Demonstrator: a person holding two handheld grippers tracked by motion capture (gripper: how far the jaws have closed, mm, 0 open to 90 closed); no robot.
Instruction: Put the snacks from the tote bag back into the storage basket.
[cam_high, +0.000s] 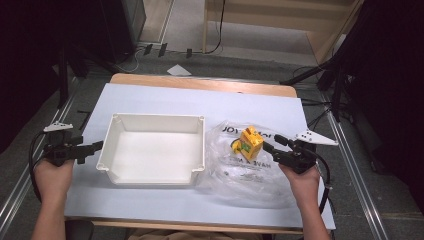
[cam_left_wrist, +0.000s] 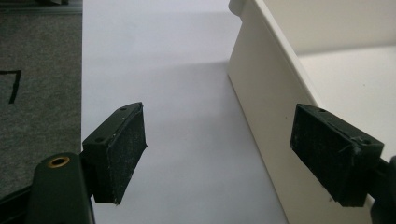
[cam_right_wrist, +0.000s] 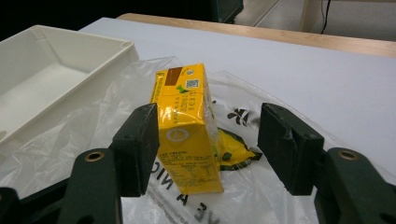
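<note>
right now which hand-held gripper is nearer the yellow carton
Right. The right hand-held gripper is open with the yellow carton standing between its jaws on the clear plastic bag. The left hand-held gripper is across the white bin, at its far side.

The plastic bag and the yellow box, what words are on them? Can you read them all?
Clear plastic bag: "JOY" in the high view; the rest is cut off or upside down.
Yellow carton: small print and a square code, too small to read.
</note>
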